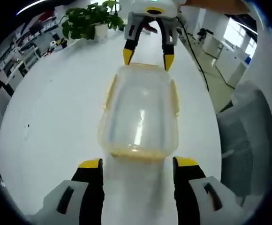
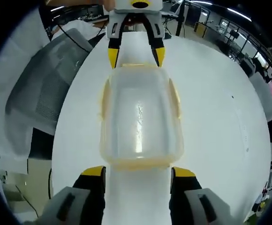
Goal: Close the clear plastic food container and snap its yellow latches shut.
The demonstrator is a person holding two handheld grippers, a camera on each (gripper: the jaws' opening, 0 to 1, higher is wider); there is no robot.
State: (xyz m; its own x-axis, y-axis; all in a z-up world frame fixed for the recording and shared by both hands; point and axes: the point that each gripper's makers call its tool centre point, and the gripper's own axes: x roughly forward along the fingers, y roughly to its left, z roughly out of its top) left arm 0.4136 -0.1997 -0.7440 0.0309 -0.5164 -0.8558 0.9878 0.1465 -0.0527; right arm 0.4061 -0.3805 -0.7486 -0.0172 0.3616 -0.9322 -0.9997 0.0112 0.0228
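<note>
A: Left gripper view looks down along its own tongs [image 1: 138, 164] at the container [image 1: 139, 112], close, facing the right tongs [image 1: 147, 60] at 12 o'clock.

B: Right gripper view mirrors that from the opposite end, left tongs [image 2: 134, 55] at 12. Shared: container [image 2: 139, 119] and white table [image 2: 215, 108].

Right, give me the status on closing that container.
Lid looks seated on the container on the table. In hand: both open grippers face its short ends, left gripper at one, right gripper at the other. Whether any yellow latches are snapped can't be told; pressing them remains.
</note>
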